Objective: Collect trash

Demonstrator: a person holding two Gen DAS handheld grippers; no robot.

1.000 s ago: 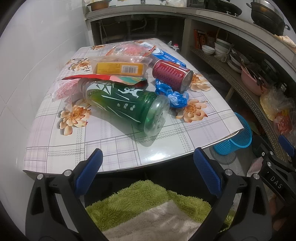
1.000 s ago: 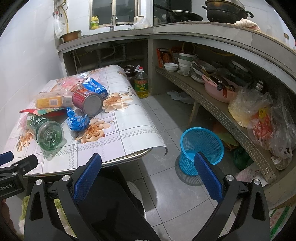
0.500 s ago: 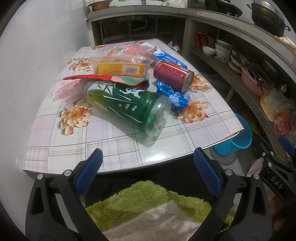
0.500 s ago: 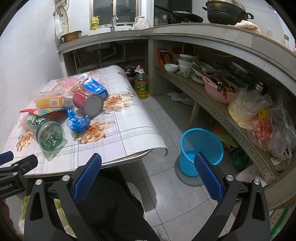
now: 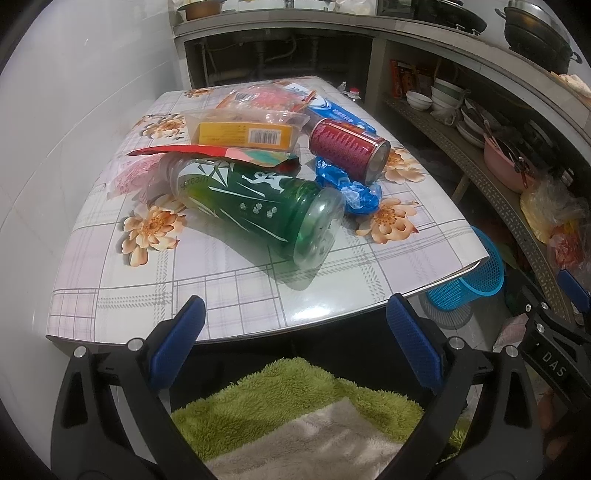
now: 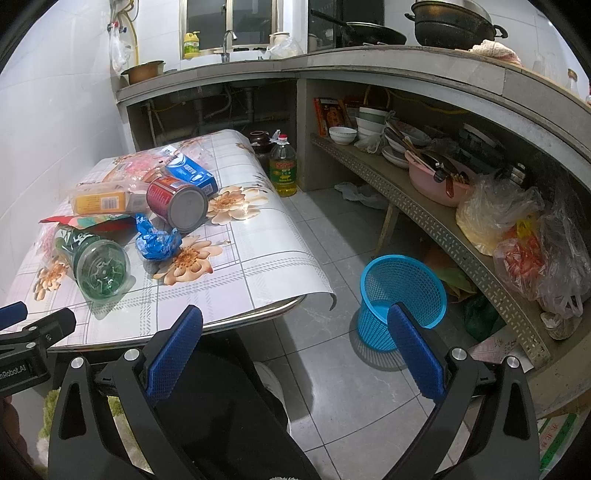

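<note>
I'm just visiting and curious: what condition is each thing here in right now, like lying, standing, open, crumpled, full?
Left gripper: open, holding nothing.
Right gripper: open, holding nothing.
Green bottle: lying on its side on the table.
Red can: lying on its side.
Blue wrapper: crumpled, between the bottle and the can.
Blue basket: upright on the floor, looks empty.
Oil bottle: standing, capped.

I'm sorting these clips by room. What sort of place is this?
Most likely a home kitchen: a sink tap on the concrete counter, black woks on top, stacked bowls on the shelf beneath.
</note>
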